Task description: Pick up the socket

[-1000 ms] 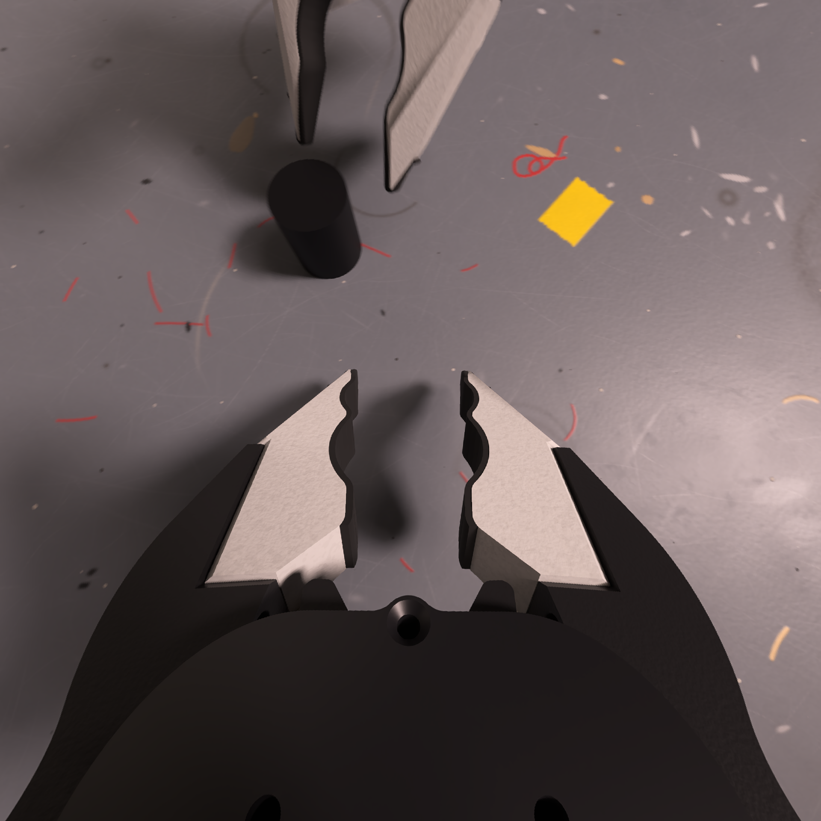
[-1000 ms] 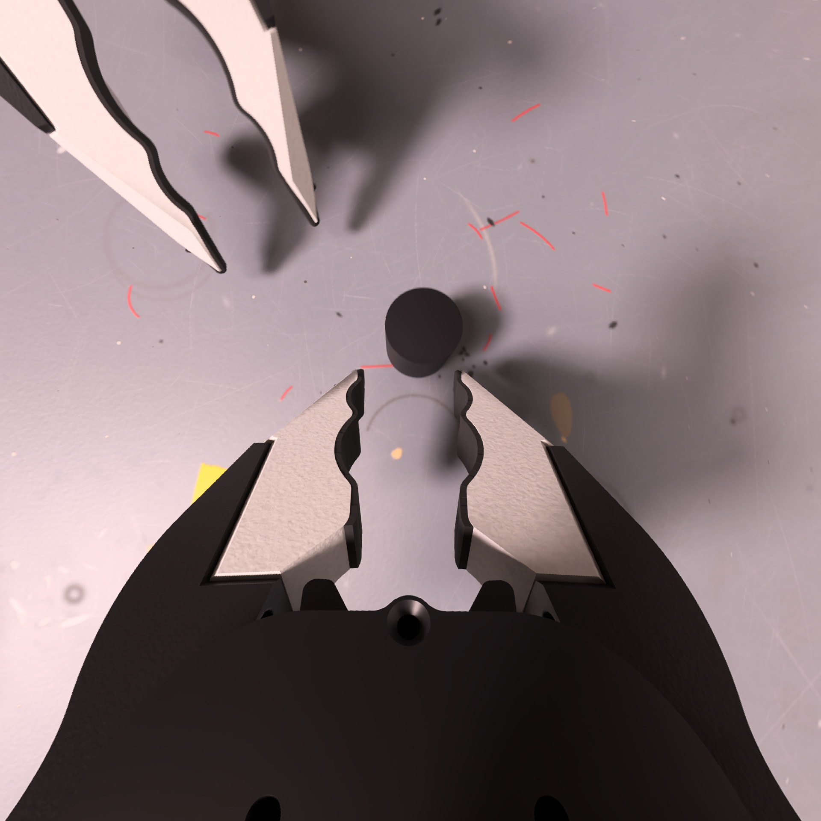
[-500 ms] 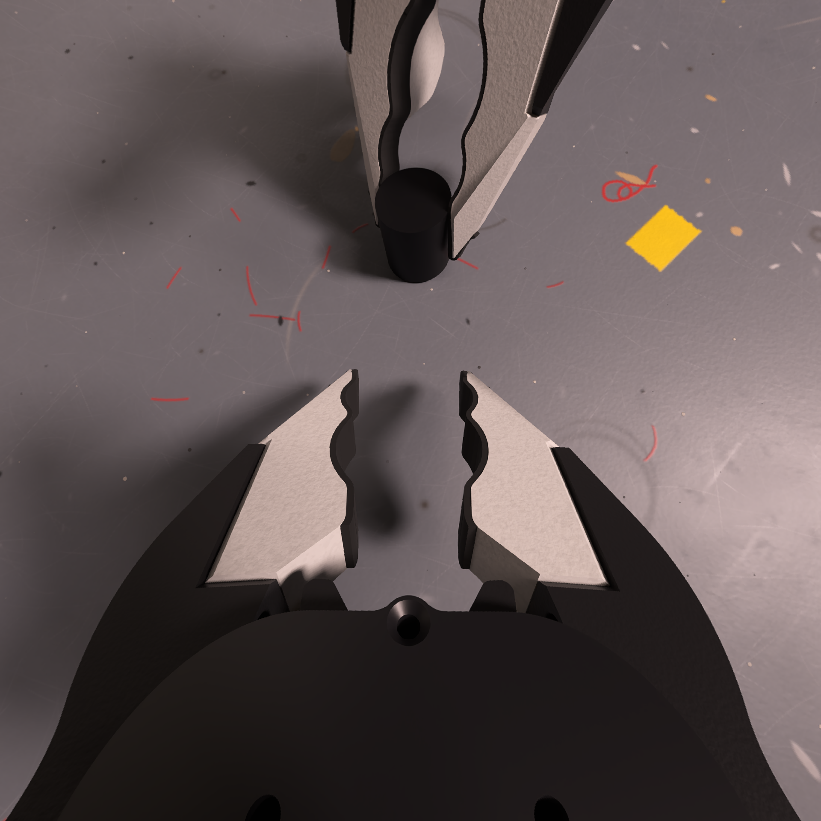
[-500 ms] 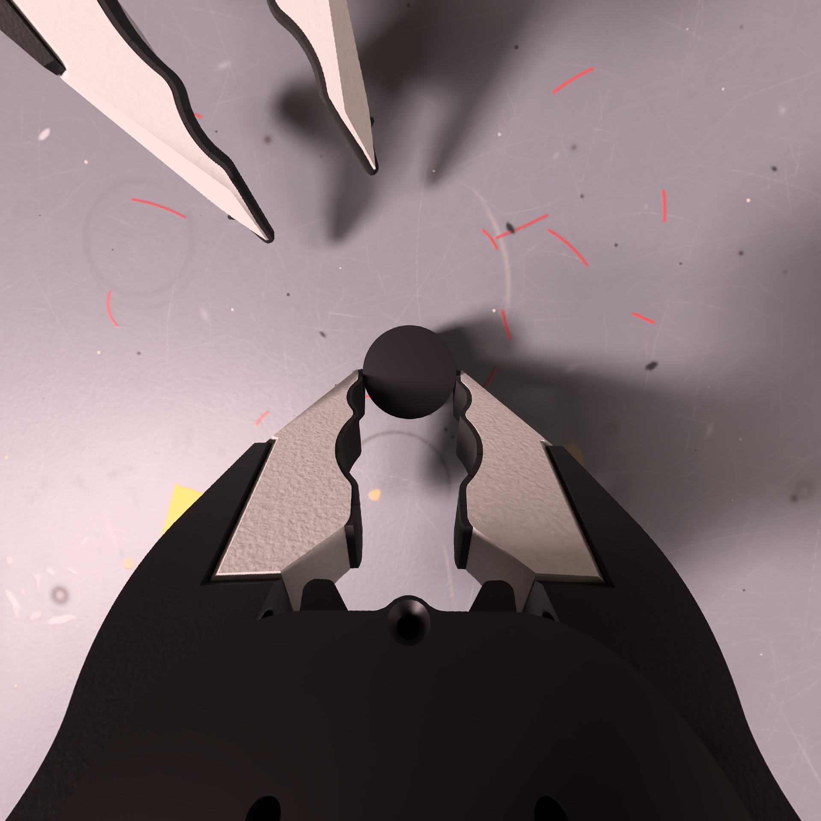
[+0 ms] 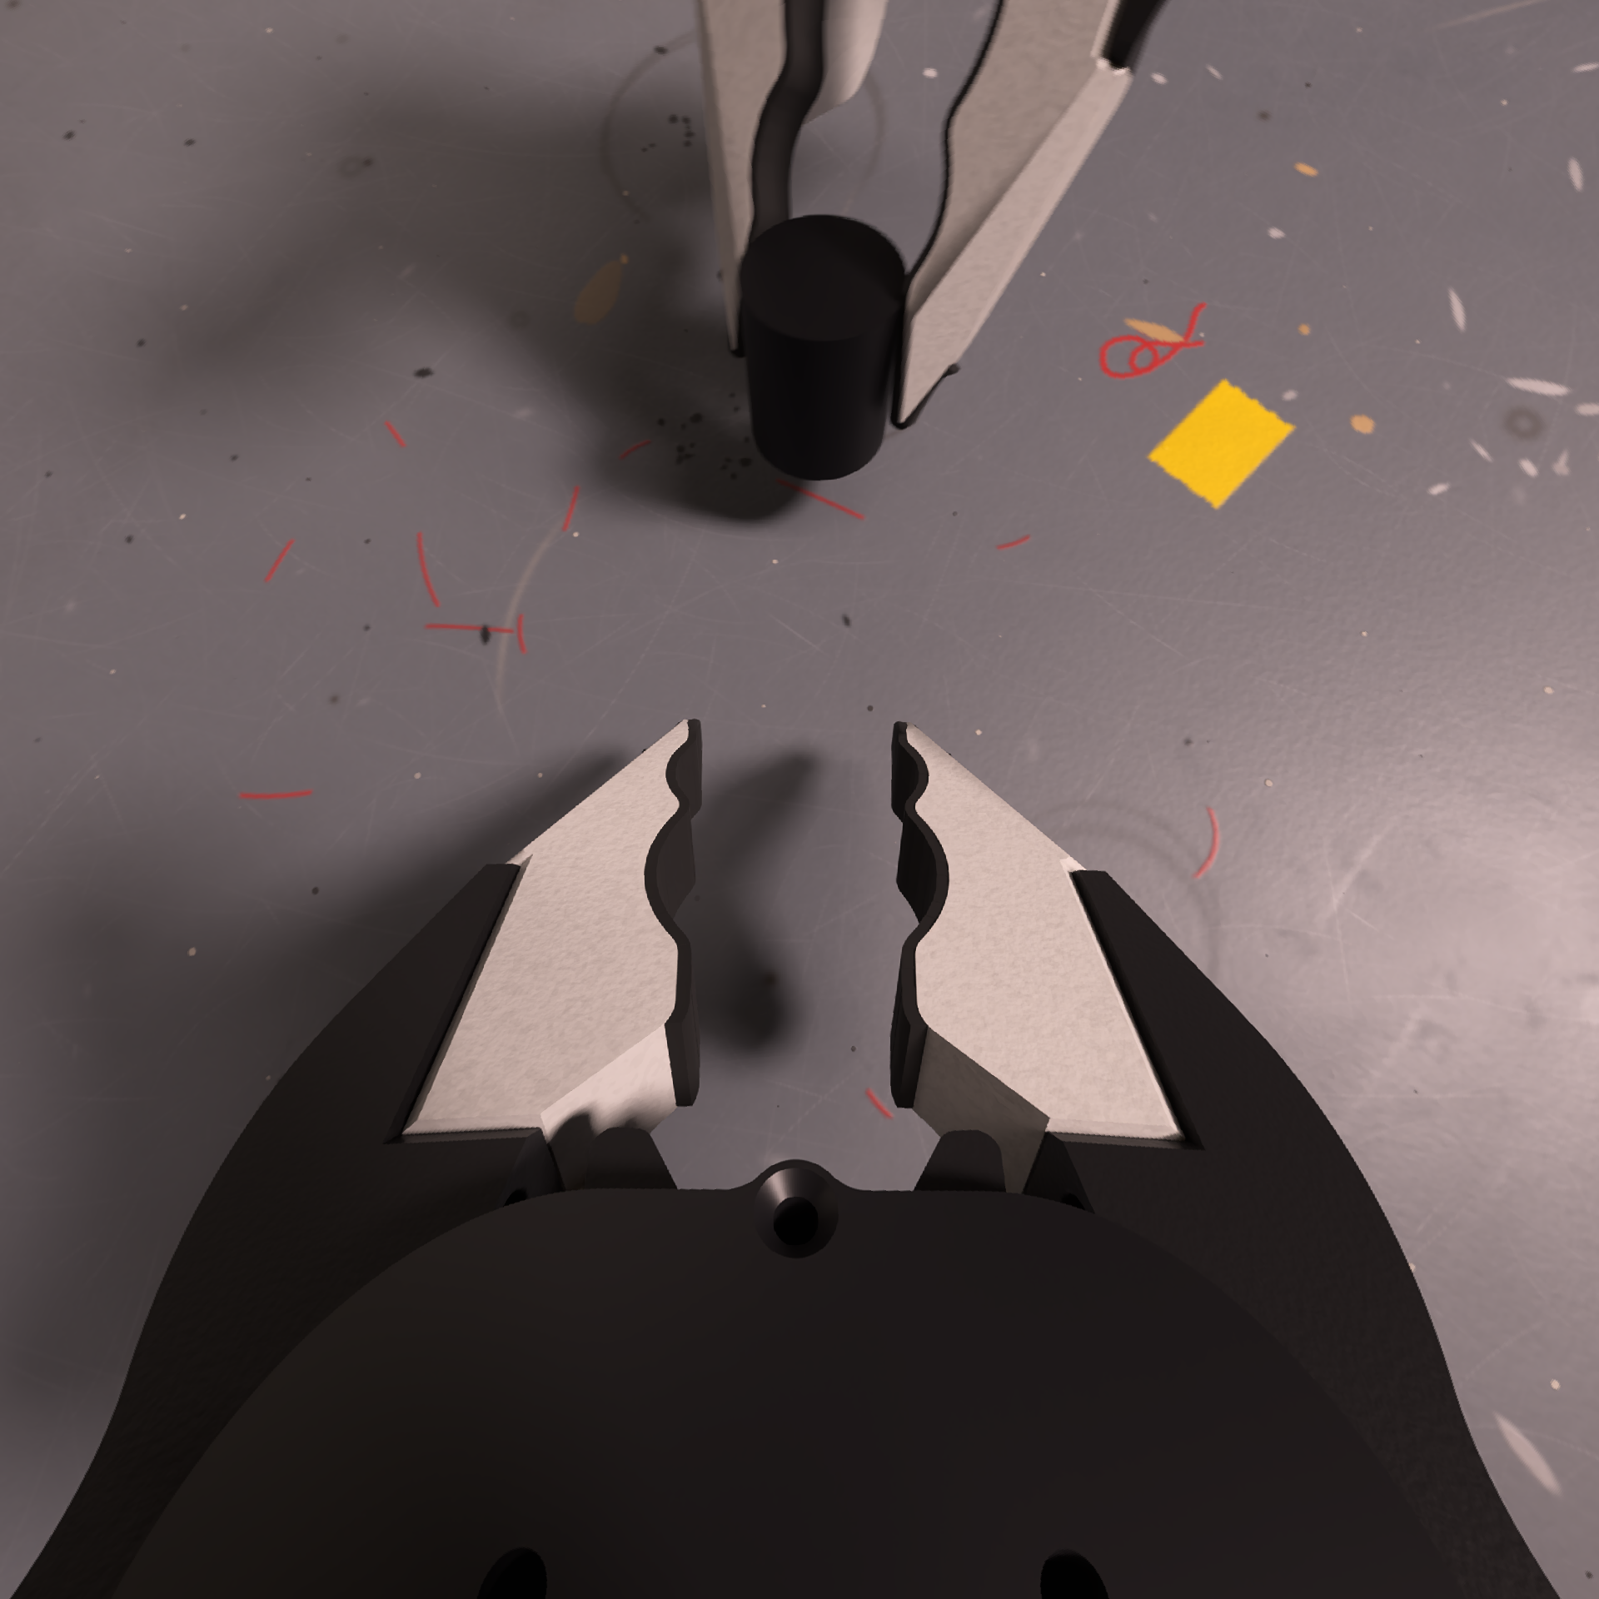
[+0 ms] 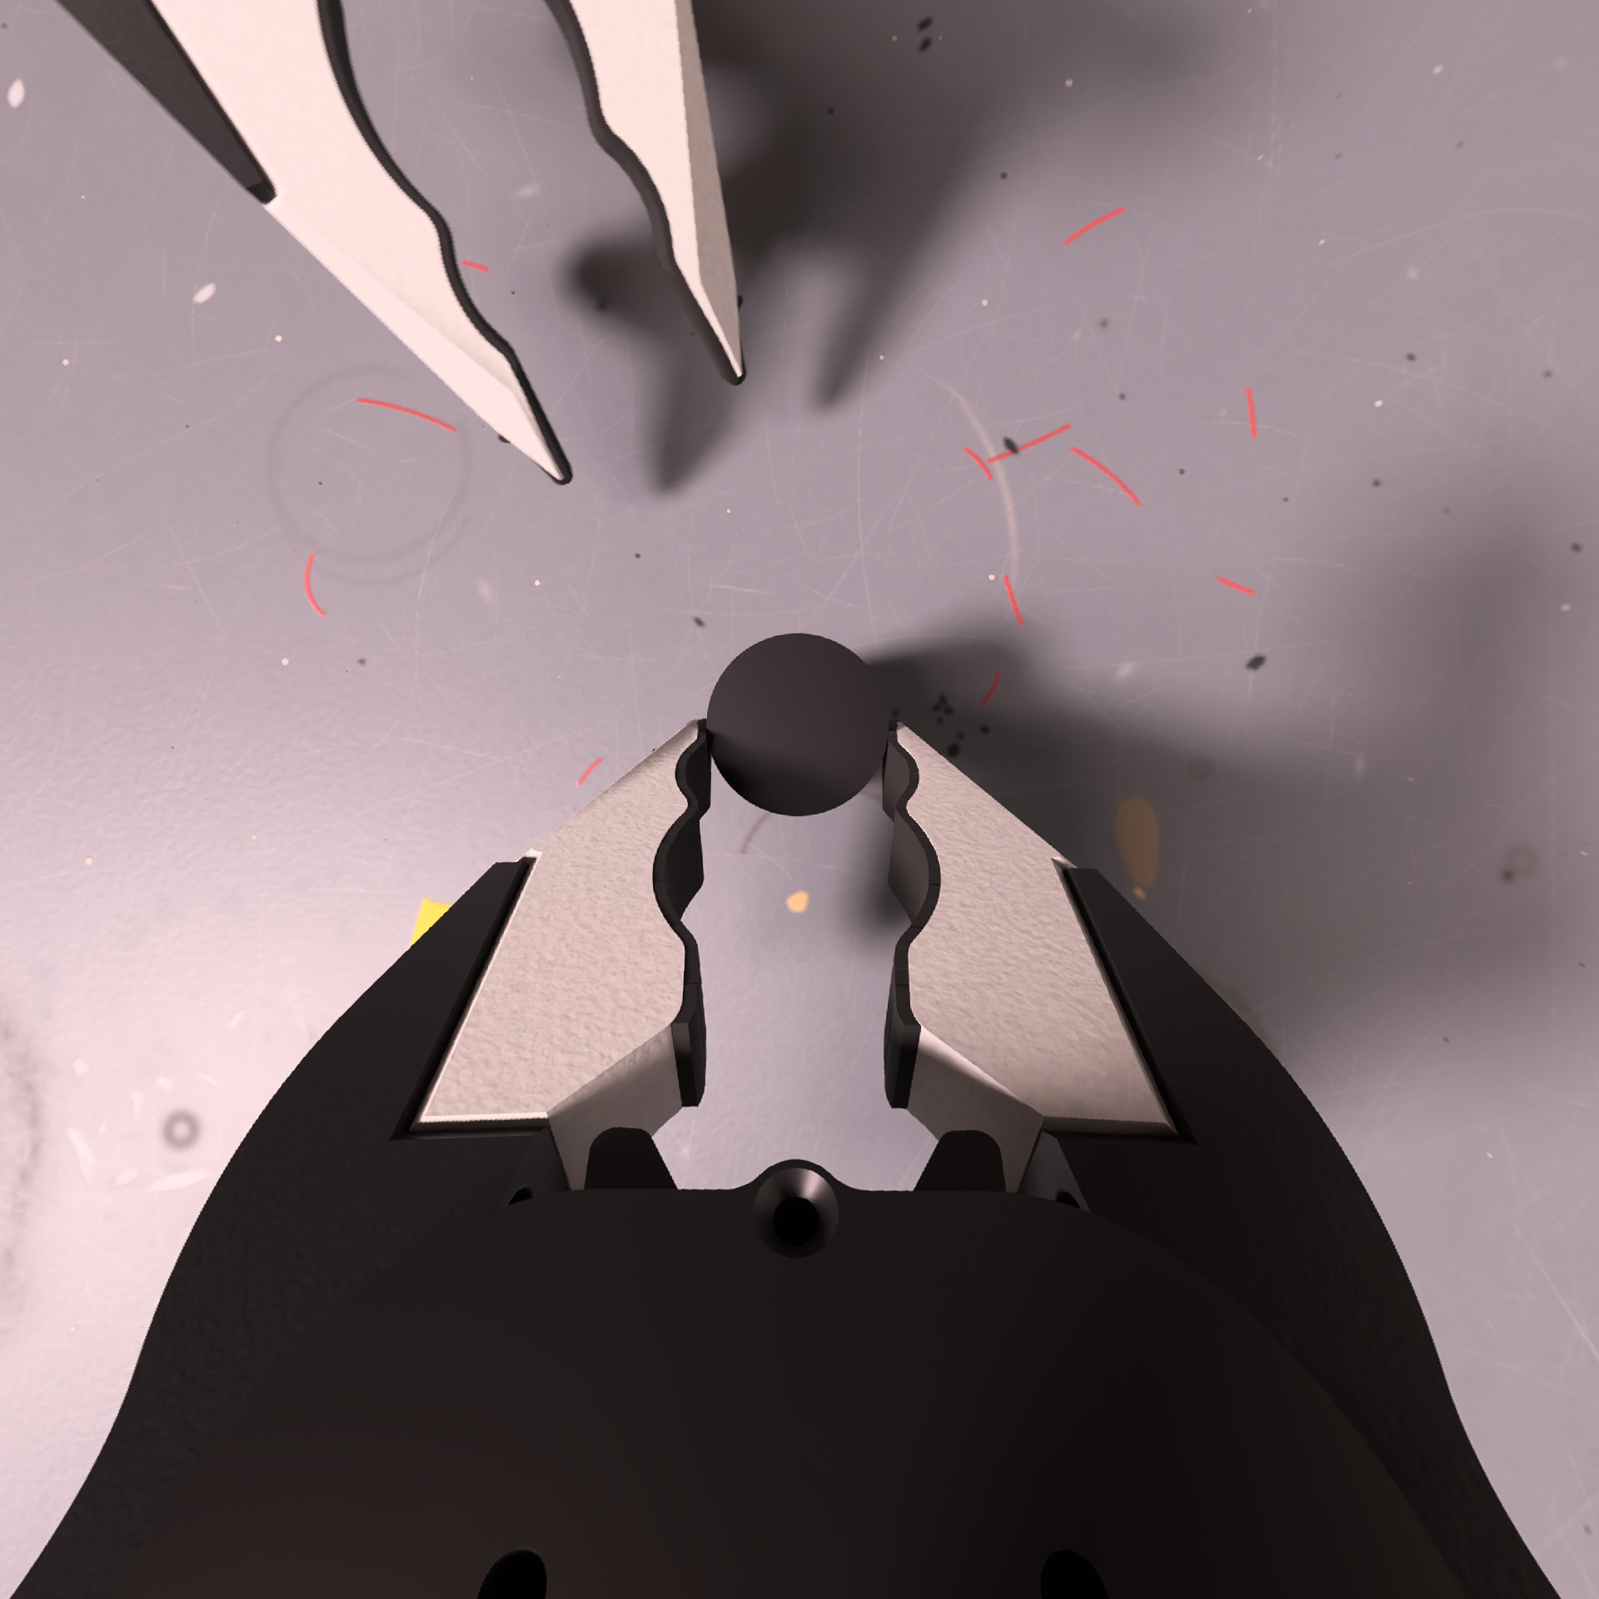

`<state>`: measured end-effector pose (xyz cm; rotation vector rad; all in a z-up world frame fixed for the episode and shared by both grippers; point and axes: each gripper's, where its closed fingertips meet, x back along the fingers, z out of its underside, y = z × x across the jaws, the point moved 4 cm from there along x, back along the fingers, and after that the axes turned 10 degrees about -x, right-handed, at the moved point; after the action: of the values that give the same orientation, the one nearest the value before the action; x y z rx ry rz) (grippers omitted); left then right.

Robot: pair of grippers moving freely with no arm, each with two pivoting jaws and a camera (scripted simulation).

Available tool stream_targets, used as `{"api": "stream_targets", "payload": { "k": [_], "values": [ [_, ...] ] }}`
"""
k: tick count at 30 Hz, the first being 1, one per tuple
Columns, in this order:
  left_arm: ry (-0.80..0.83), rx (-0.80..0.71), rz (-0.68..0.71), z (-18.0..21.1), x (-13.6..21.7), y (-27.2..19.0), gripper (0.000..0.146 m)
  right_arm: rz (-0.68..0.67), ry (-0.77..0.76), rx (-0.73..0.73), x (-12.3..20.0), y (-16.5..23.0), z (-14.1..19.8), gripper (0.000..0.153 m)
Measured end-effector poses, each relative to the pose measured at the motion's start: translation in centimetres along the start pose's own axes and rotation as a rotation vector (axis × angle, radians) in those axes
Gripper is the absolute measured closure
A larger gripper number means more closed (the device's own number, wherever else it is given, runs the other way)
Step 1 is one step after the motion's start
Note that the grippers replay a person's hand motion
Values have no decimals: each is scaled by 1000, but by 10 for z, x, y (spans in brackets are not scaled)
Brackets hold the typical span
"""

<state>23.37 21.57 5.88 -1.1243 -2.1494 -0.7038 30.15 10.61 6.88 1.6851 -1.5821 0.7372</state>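
Observation:
The socket [image 6: 792, 722] is a short black cylinder seen end-on between the tips of my right gripper [image 6: 796, 735]. Both fingers press against its sides, so the gripper is shut on it. In the left wrist view the socket [image 5: 818, 346] stands upright between the right gripper's pale fingers [image 5: 969, 285], with its shadow on the table just below and to the left; whether its base touches the table I cannot tell. My left gripper [image 5: 796, 735] is open and empty, a short way in front of the socket. Its fingers [image 6: 389, 260] show at the top left of the right wrist view.
The grey table [image 5: 1298, 779] is scratched and strewn with red thread scraps [image 5: 1142, 350] and pale flecks. A yellow square patch [image 5: 1220, 441] lies right of the socket, and an orange stain [image 5: 601, 285] lies to its left.
My right gripper moved onto the socket and now grips it at the fingertips. The left wrist view now shows the socket closer and shifted relative to the red scraps beneath it. My left gripper stays open.

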Motion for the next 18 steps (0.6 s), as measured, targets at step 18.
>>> {"api": "stream_targets", "payload": {
  "k": [18],
  "values": [
    [97, 93, 5, 20, -5, 29, 109, 114, -40, 34, -2, 2, -14, 113]
  ]
}}
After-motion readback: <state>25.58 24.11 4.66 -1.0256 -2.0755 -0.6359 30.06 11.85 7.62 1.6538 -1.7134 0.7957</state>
